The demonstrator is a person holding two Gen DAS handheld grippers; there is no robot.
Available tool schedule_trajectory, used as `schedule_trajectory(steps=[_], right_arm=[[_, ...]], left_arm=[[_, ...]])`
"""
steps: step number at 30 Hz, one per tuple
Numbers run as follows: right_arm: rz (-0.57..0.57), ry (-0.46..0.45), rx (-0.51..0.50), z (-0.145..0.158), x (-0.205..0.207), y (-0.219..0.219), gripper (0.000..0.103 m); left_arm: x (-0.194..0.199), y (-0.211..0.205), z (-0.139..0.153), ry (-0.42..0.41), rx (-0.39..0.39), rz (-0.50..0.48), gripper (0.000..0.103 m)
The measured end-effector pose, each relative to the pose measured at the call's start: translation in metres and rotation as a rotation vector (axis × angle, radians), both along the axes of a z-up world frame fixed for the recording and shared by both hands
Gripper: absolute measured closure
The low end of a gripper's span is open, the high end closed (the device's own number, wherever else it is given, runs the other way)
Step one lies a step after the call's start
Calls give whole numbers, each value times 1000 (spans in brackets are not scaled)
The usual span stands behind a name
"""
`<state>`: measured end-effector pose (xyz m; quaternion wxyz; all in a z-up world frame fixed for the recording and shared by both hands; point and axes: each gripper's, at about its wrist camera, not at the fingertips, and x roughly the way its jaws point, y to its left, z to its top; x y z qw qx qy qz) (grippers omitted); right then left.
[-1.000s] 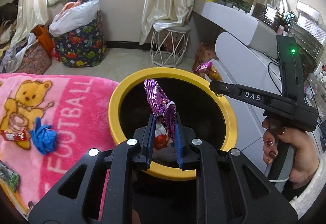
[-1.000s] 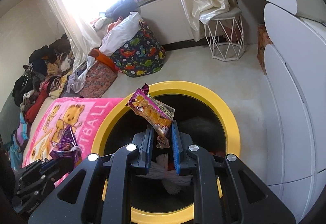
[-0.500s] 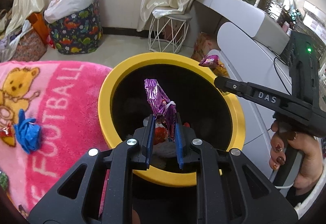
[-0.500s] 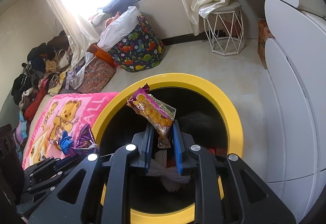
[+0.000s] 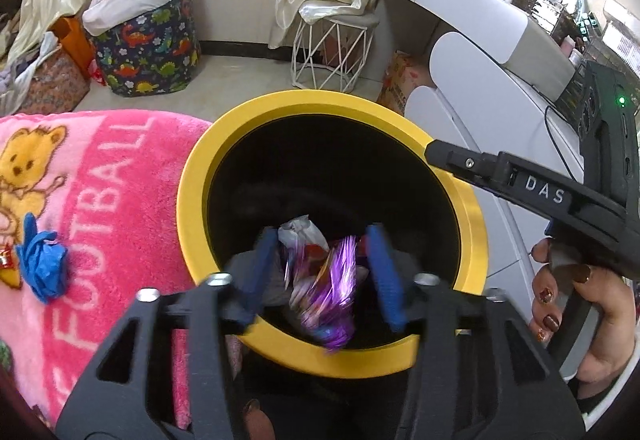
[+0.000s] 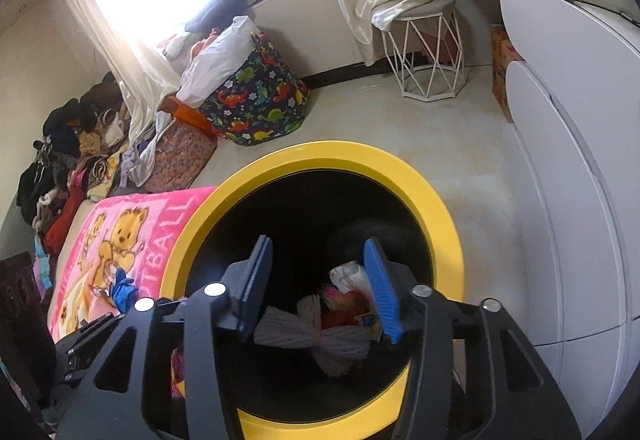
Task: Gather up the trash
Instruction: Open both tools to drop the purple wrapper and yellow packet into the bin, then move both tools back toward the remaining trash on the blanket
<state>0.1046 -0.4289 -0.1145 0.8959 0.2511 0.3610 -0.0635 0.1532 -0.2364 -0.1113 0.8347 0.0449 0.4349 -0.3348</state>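
Over the round yellow-rimmed black bin (image 5: pixel 472 199), lower centre: left hand-held gripper (image 5: pixel 326 272) opening, crinkled purple foil wrapper (image 5: pixel 336 292) loose between its jaws; right hand-held gripper (image 6: pixel 318 280) opening, empty.

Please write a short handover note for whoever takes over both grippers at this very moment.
Left gripper: fingers opening over the yellow-rimmed bin, nothing pinched; the purple foil wrapper is blurred between them, apparently dropping in.
Right gripper: fingers opening over the same bin, nothing between them.
Bin contents: white crumpled paper, red and other wrappers.
Done: both grippers are releasing over the bin.
Left: blue crumpled glove lies on the pink blanket beside the bin, with a small red wrapper at the left wrist view's edge. Collect those next.
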Motion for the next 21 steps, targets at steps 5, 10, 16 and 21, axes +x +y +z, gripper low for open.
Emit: schedule_trajectory(steps=[5, 10, 16, 21], right_arm=[[-13, -5, -30, 5, -2, -1, 40], [-25, -21, -61, 13, -4, 4, 29], [-18, -44, -103, 24, -6, 12, 23], [-17, -64, -130, 37, -8, 23, 17]], left_arm=[[-4, 7, 8, -25, -14, 18, 21], [-8, 20, 18, -47, -50, 59, 11], [-15, 34, 36, -101, -58, 107, 11], [-21, 47, 49, -133, -78, 136, 11]])
